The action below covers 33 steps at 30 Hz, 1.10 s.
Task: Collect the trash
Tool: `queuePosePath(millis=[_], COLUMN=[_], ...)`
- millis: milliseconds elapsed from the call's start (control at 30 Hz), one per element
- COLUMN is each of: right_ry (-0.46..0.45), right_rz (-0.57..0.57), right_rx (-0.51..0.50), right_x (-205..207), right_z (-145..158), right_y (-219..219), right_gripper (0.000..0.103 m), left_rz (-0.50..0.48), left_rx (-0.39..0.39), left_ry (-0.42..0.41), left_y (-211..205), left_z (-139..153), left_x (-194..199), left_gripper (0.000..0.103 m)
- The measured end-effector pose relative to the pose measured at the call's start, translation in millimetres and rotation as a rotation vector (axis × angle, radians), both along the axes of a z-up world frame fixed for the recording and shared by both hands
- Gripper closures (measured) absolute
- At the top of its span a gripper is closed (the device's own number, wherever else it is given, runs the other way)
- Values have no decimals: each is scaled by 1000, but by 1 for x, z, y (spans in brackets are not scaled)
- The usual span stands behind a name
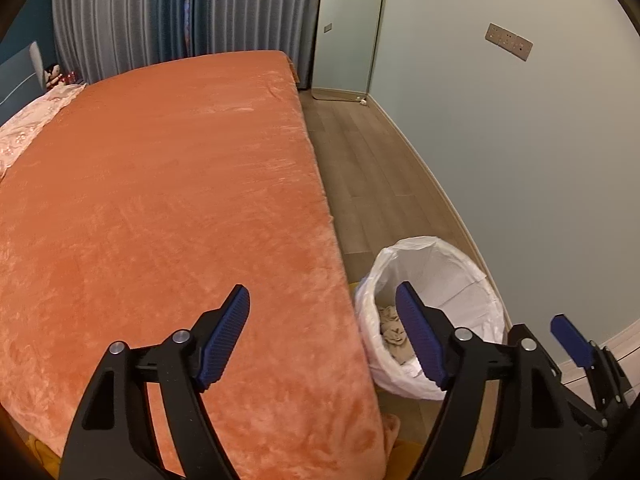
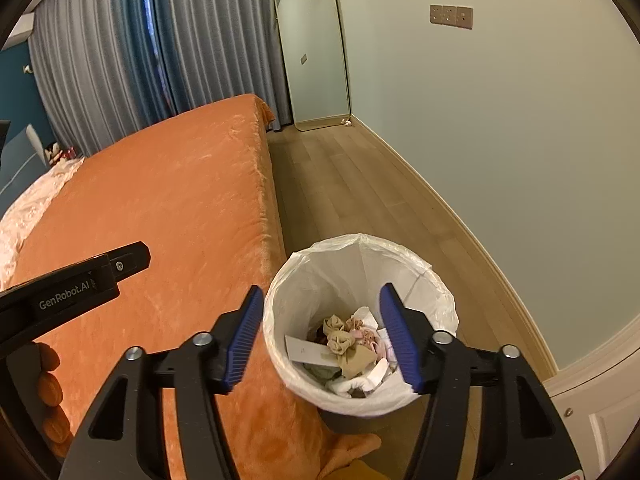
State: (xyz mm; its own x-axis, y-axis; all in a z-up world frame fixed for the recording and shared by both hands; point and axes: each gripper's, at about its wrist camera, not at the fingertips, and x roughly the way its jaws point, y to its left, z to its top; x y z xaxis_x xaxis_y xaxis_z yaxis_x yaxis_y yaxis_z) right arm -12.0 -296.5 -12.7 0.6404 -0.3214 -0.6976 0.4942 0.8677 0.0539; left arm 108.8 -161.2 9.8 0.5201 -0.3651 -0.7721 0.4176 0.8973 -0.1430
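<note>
Trash [image 2: 352, 346] lies heaped in the bottom of the white-lined bin [image 2: 436, 280] — crumpled beige and pink scraps with a flat white card against them. In your right wrist view the bin sits on the wood floor [image 2: 340, 184] just beside the bed [image 2: 160, 200], and your right gripper [image 2: 322, 338] hangs straight over its mouth. Its jaws are spread apart with nothing pinched between them; the heap shows in the gap, lower down in the bin and clear of both blue pads [image 2: 244, 340].

In your left wrist view, your left gripper [image 1: 324, 338] is also released, jaws wide and bare. Its pad at about 9 o'clock hangs over the orange blanket [image 1: 160, 200], while the pad at about 3 o'clock crosses in front of the bin [image 1: 440, 264], whose scraps [image 1: 394, 334] peek out just left of that pad. The bed's edge runs between the two pads. At 3 o'clock, low in this view, one blue pad of your right gripper [image 1: 570, 338] shows against the pale wall [image 1: 520, 160].

From the right wrist, the black body of your left gripper [image 2: 76, 288] comes in at 9 o'clock over the blanket — well apart from the bin.
</note>
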Motion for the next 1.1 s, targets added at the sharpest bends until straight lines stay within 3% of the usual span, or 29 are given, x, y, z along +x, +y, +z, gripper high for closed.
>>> queuePosePath(millis=[133, 233, 367, 733, 800, 833, 1100], right_ry=[26, 30, 44, 62, 66, 66, 81], right_rz=[8, 8, 17, 2, -2, -2, -16], right_rx=[-48, -65, -91, -71, -72, -70, -86], right_x=[-4, -11, -17, -28, -30, -31, -40], right_z=[-1, -2, -5, -13, -15, -16, -24], right_y=[16, 28, 42, 54, 58, 58, 60], right_gripper=[35, 28, 21, 17, 13, 6, 7], left_rz=[11, 6, 12, 39, 49, 50, 49], left_rx=[46, 59, 71, 98, 104, 106, 129], left_ry=[-9, -6, -9, 5, 6, 8, -9], left_y=[15, 25, 36, 62, 66, 67, 69], left_z=[-8, -13, -19, -35, -38, -40, -50], left_x=[-8, -15, -23, -34, -36, -37, -48], left_gripper=[29, 20, 19, 14, 14, 14, 12])
